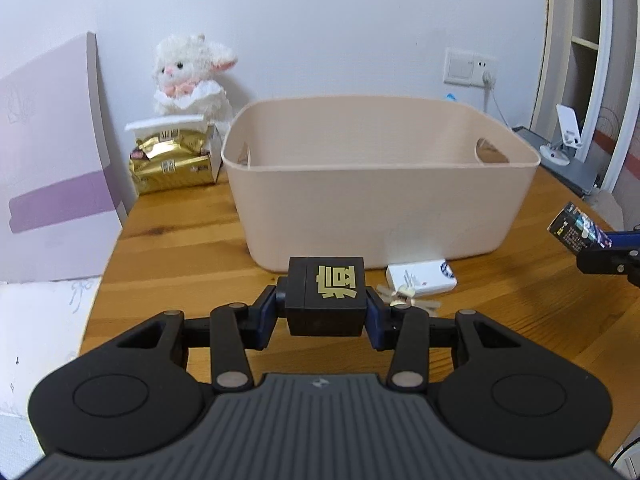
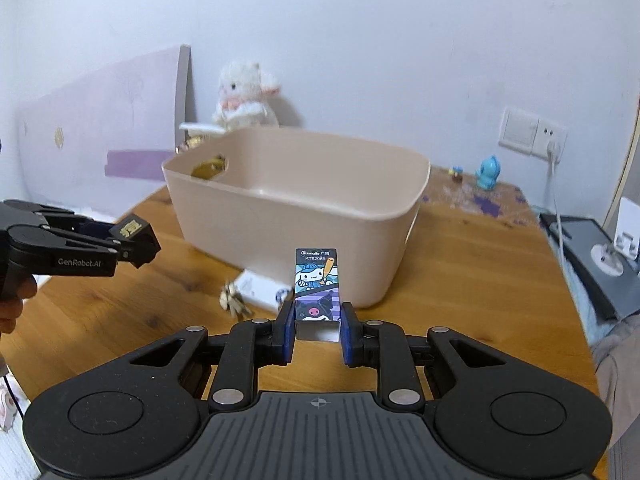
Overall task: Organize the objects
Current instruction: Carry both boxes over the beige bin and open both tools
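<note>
My left gripper (image 1: 326,312) is shut on a black box with gold characters (image 1: 326,294), held above the wooden table just in front of the beige plastic bin (image 1: 380,184). It also shows in the right wrist view (image 2: 134,236) at the left. My right gripper (image 2: 317,330) is shut on a small cartoon-printed box (image 2: 317,284), held above the table before the bin (image 2: 296,216); this box also shows in the left wrist view (image 1: 576,226) at the far right. A white box (image 1: 420,278) and a small straw-coloured trinket (image 1: 404,298) lie on the table by the bin's front.
A plush lamb (image 1: 192,76) and a gold tissue pack (image 1: 172,160) stand at the back left. A purple-white board (image 1: 52,160) leans on the wall. A blue figurine (image 2: 489,172), a wall socket (image 2: 532,132) with a cable, and a dark device (image 2: 592,256) are at right.
</note>
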`<action>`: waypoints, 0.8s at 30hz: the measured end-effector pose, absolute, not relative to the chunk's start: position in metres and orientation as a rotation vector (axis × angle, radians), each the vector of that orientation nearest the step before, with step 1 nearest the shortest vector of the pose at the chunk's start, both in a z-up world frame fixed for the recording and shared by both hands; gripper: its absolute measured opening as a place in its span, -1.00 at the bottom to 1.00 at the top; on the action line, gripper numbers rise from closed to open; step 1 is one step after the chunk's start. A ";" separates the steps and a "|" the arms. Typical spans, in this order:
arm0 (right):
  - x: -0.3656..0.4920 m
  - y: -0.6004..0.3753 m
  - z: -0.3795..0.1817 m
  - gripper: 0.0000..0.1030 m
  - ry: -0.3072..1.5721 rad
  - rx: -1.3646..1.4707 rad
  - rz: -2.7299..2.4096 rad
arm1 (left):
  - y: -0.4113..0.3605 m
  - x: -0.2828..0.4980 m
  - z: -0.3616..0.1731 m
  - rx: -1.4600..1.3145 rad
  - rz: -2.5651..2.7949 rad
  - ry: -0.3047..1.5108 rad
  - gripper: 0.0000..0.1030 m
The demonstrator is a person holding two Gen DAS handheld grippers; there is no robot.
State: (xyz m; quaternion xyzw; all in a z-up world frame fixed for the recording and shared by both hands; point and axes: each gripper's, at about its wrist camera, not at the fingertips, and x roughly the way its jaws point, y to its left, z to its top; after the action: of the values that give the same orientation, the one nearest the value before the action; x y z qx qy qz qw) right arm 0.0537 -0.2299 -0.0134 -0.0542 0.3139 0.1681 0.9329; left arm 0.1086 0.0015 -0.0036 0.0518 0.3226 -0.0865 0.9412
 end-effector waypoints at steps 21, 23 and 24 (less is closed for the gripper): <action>0.108 -0.218 0.056 -0.58 0.447 -0.150 0.301 | -0.006 0.151 0.081 0.171 -0.134 0.489 -0.10; 0.119 -0.217 0.055 -0.58 0.453 -0.141 0.291 | -0.010 0.162 0.083 0.166 -0.135 0.492 -0.10; 0.124 -0.217 0.054 -0.58 0.456 -0.138 0.287 | -0.012 0.167 0.084 0.167 -0.135 0.494 -0.10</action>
State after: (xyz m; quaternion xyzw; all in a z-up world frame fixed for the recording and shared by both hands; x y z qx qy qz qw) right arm 0.1240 -0.2168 0.0539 -0.0680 0.2253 0.1414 0.9616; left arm 0.1671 -0.0123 0.0839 0.0823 0.2438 -0.0667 0.9640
